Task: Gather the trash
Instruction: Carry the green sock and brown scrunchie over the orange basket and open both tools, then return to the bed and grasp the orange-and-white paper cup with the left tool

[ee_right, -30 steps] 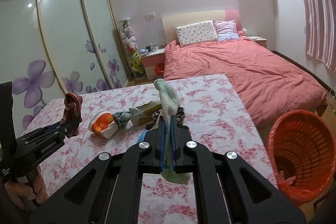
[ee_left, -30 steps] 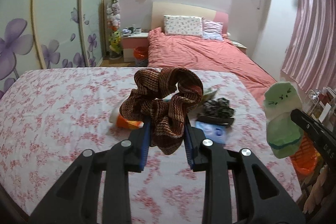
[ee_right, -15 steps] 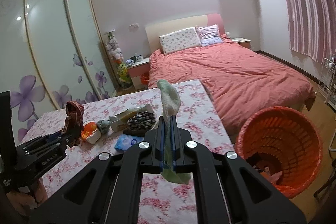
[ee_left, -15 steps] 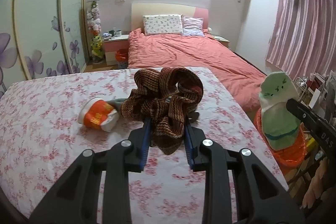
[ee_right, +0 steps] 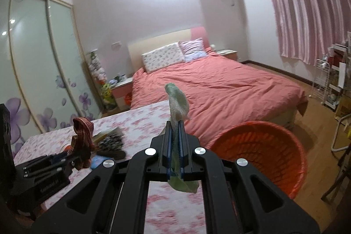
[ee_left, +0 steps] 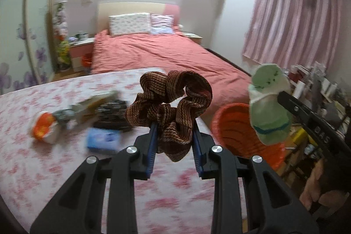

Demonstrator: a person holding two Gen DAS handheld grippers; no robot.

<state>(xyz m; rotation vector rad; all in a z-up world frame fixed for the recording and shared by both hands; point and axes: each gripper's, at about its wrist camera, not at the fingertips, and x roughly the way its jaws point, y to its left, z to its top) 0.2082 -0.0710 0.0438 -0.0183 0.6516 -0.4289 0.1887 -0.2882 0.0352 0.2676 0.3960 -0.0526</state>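
Observation:
My left gripper (ee_left: 174, 135) is shut on a brown striped scrunchie (ee_left: 170, 100) and holds it above the floral table (ee_left: 33, 168) near its right edge. My right gripper (ee_right: 174, 137) is shut on a light green sock (ee_right: 177, 102), held upright, left of the orange basket (ee_right: 261, 150). The sock (ee_left: 268, 106) also shows in the left wrist view, over the basket (ee_left: 232, 128). The left gripper with the scrunchie (ee_right: 82, 135) shows at the left of the right wrist view.
On the table lie an orange-and-white cup (ee_left: 43, 128), a blue packet (ee_left: 103, 139), a dark patterned cloth (ee_left: 111, 113) and a wrapper (ee_left: 96, 102). A red bed (ee_right: 215, 91) is beyond. A cluttered rack (ee_right: 335, 80) stands at the right by pink curtains.
Both grippers have swung right with their loads. The orange basket has come closer in both views, and the table litter has slid to the left.

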